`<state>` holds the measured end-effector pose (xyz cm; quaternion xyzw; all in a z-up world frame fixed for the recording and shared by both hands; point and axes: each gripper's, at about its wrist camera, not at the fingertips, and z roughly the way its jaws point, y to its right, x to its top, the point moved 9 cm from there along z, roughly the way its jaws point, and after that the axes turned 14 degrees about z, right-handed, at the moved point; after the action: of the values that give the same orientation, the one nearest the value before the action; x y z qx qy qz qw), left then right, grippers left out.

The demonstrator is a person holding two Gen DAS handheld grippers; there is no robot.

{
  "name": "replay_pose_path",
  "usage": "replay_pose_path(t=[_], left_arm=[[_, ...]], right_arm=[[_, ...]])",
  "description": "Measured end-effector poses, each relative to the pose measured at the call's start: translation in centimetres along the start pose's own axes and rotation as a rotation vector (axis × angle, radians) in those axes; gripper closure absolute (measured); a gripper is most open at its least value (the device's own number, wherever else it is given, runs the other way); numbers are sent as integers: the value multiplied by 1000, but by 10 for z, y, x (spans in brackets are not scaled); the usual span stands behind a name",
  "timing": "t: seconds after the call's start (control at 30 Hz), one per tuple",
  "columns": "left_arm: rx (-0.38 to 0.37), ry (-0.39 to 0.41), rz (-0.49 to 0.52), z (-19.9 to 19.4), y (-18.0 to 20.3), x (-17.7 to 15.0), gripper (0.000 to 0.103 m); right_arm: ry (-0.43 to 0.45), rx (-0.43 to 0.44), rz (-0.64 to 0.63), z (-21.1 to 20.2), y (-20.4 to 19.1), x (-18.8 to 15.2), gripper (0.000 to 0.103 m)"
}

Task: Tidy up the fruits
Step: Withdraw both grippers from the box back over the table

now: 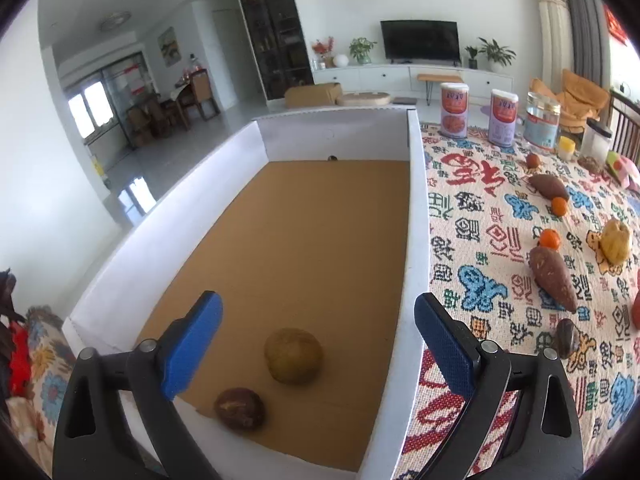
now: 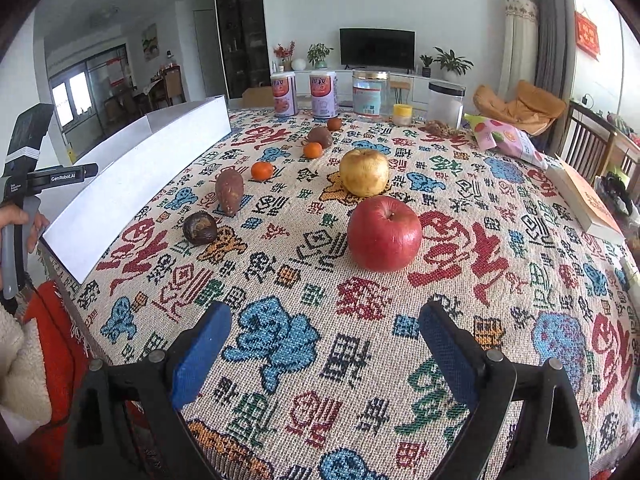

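My left gripper is open and empty above the near end of a white cardboard box. On the box's brown floor lie a round tan fruit and a dark passion fruit. My right gripper is open and empty over the patterned tablecloth, short of a red apple. Behind it sit a yellow apple, two small oranges, a sweet potato and a dark passion fruit. The box stands at the table's left.
Two pink cans, a clear jar, a yellow cup, a plastic container and a snack bag line the table's far edge. A book lies at right. The left hand-held gripper's handle shows at far left.
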<state>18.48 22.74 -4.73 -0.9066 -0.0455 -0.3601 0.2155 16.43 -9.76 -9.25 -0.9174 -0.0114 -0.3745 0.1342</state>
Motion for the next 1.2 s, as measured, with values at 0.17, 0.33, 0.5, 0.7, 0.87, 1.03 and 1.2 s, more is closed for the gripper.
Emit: replay_pose_path(t=[0.17, 0.33, 0.5, 0.7, 0.87, 1.03, 1.2], left_arm=[[28, -28, 40, -14, 9, -15, 6], [23, -18, 45, -21, 13, -15, 6], [45, 154, -1, -65, 20, 7, 5], [-206, 300, -17, -116, 88, 7, 2], [-359, 268, 50, -110, 153, -25, 2], [-417, 212, 99, -102, 173, -33, 2], [-247, 282, 100, -92, 125, 17, 2]], right_arm=[[16, 4, 8, 4, -3, 0, 8], [21, 9, 40, 6, 0, -4, 8], [65, -30, 62, -2, 20, -4, 8], [96, -93, 87, -11, 48, -6, 8], [80, -115, 89, -10, 56, -26, 8], [69, -134, 70, -4, 57, -44, 8], [88, -129, 76, -3, 60, -41, 8]])
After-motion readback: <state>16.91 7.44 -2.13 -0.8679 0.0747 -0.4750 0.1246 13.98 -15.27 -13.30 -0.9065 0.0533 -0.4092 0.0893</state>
